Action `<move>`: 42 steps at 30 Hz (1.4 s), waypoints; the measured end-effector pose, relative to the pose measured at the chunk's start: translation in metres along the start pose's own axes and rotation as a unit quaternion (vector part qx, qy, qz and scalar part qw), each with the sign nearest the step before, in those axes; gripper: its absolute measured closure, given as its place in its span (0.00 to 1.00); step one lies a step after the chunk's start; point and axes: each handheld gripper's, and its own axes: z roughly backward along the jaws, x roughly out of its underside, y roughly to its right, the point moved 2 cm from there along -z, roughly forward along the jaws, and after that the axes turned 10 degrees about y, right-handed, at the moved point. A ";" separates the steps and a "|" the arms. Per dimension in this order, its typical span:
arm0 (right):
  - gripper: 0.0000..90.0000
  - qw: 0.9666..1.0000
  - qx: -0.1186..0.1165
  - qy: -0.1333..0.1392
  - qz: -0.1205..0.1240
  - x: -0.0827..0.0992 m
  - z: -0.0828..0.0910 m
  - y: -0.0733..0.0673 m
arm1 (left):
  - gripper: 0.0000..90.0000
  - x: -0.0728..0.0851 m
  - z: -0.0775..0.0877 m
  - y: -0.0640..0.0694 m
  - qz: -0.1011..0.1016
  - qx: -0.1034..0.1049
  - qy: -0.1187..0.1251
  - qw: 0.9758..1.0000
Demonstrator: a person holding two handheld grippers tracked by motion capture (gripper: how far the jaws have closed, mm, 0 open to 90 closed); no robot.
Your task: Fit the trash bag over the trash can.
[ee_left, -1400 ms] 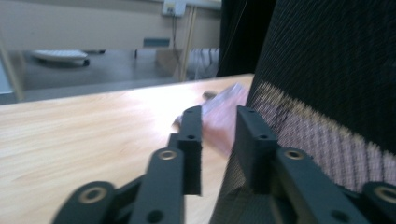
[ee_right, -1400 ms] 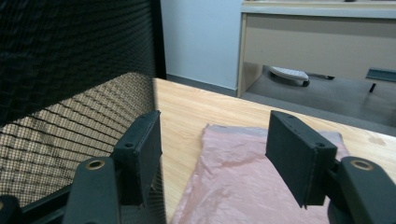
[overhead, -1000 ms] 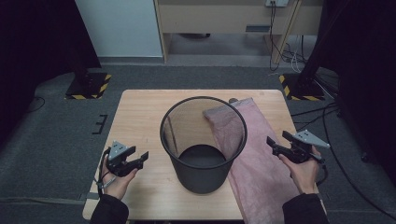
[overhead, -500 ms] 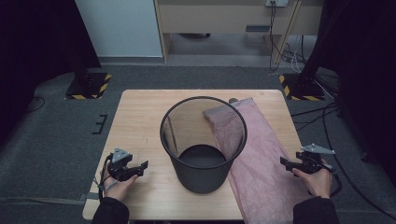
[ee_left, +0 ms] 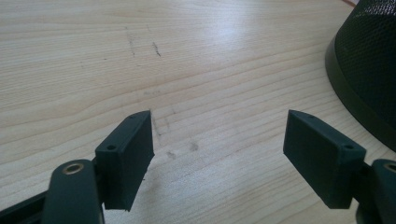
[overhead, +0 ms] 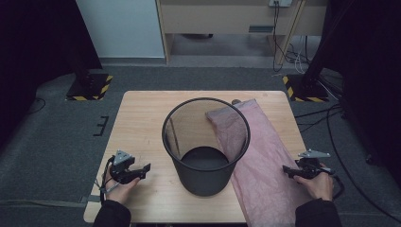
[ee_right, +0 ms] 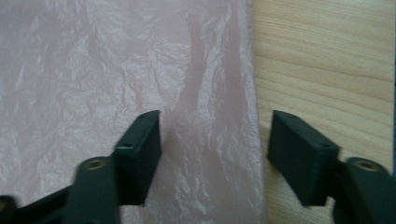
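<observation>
Where it lies, pink bag (overhead: pixel 265 156) lengthwise, far-to-near.

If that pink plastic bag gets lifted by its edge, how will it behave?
The thin crinkled pink plastic bag would probably drape limply, given its wrinkles. It looks very light, so it may slide off the wooden table. Its glossy film might slip between the pads.

Left gripper (overhead: pixel 142 169) jaws apart; right gripper (overhead: pixel 287 171) jaws just closing, unclamped

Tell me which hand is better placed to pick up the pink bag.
Right. The right gripper straddles the pink bag edge, jaws just closing. The left gripper is open over bare table.
</observation>
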 end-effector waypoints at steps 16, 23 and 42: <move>1.00 0.989 -0.074 0.055 -0.114 -0.018 0.009 -0.005 | 0.27 -0.003 0.000 0.001 0.001 0.004 0.008 1.000; 1.00 0.967 -0.099 0.177 -0.157 -0.039 0.025 -0.001 | 0.27 -0.004 0.000 0.000 0.003 0.006 0.011 1.000; 1.00 0.912 -0.067 0.355 -0.193 -0.097 0.042 -0.003 | 0.27 -0.006 0.000 0.002 0.005 0.012 0.025 1.000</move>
